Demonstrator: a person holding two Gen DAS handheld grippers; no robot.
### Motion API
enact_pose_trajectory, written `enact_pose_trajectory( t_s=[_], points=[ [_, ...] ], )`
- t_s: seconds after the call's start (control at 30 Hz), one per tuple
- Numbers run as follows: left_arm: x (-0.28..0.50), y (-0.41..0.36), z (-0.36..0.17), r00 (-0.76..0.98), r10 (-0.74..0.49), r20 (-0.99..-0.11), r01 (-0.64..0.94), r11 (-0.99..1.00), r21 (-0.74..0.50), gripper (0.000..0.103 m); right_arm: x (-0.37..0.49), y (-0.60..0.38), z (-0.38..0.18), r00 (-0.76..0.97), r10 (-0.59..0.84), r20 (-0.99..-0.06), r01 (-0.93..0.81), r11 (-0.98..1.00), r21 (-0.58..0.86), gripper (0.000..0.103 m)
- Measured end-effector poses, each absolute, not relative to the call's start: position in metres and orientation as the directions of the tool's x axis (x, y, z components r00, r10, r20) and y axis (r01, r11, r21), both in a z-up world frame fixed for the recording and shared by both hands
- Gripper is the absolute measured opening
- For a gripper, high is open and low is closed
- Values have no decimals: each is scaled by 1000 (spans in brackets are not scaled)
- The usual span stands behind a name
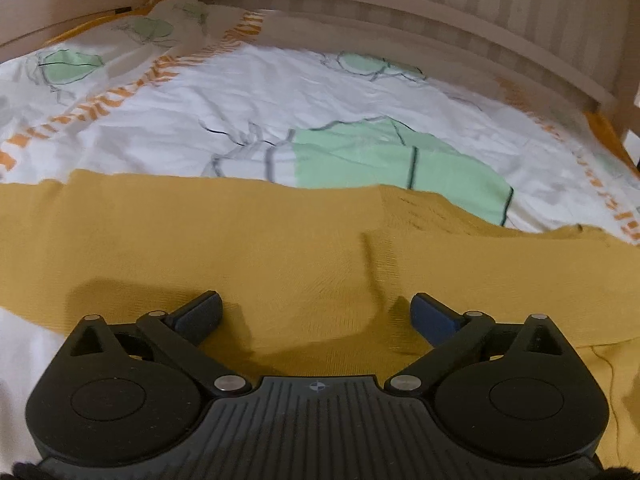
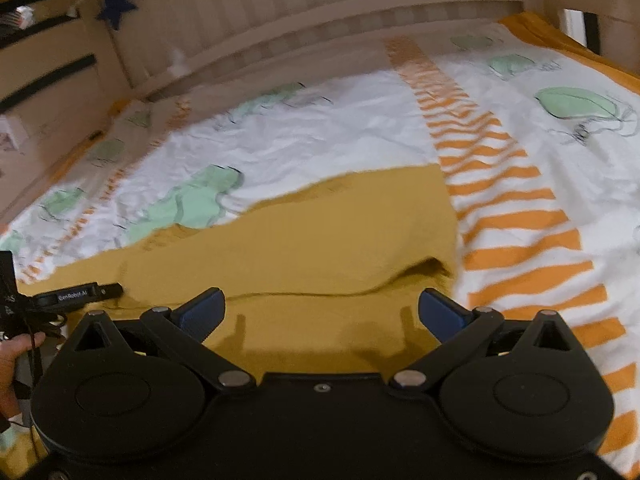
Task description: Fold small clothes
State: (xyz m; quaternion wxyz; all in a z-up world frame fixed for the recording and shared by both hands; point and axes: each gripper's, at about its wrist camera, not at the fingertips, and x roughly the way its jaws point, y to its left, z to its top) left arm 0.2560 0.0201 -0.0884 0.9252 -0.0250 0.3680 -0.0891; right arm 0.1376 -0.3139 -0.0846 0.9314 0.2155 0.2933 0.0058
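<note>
A mustard-yellow knit garment (image 1: 248,240) lies spread flat on the bed. My left gripper (image 1: 316,314) is open just above its near part, holding nothing. In the right wrist view the same garment (image 2: 320,232) lies with a folded layer whose edge runs across near my right gripper (image 2: 322,312). That gripper is open and empty, low over the cloth. The left gripper's body (image 2: 76,294) and the hand holding it show at the left edge of the right wrist view.
The bed cover (image 1: 240,120) is white with green shapes and orange striped bands (image 2: 520,220). A wooden slatted bed rail (image 1: 440,20) runs along the far side. Drawers (image 2: 44,80) stand at the far left.
</note>
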Motion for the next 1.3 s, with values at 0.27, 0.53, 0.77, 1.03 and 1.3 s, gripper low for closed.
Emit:
enact_pose_trajectory(
  t_s=[0.27, 0.53, 0.77, 1.03, 1.3],
  points=[
    [263, 133, -66, 728, -39, -684, -54, 992, -113, 102, 138, -300, -80, 858, 229, -460, 37, 864, 501, 103],
    [278, 240, -56, 668, 59, -742, -407, 864, -298, 102, 140, -271, -82, 867, 287, -408, 28, 788, 615, 103],
    [292, 292, -52, 679, 168, -715, -433, 878, -205, 102, 158, -222, -69, 853, 335, -400, -35, 801, 598, 103],
    [302, 336, -80, 724, 116, -680, -459, 816, -350, 102, 186, -162, -59, 796, 464, -389, -166, 785, 597, 103],
    [313, 348, -86, 788, 84, -610, -393, 830, -395, 93, 194, -133, -60, 758, 501, -417, -216, 796, 565, 103]
  ],
)
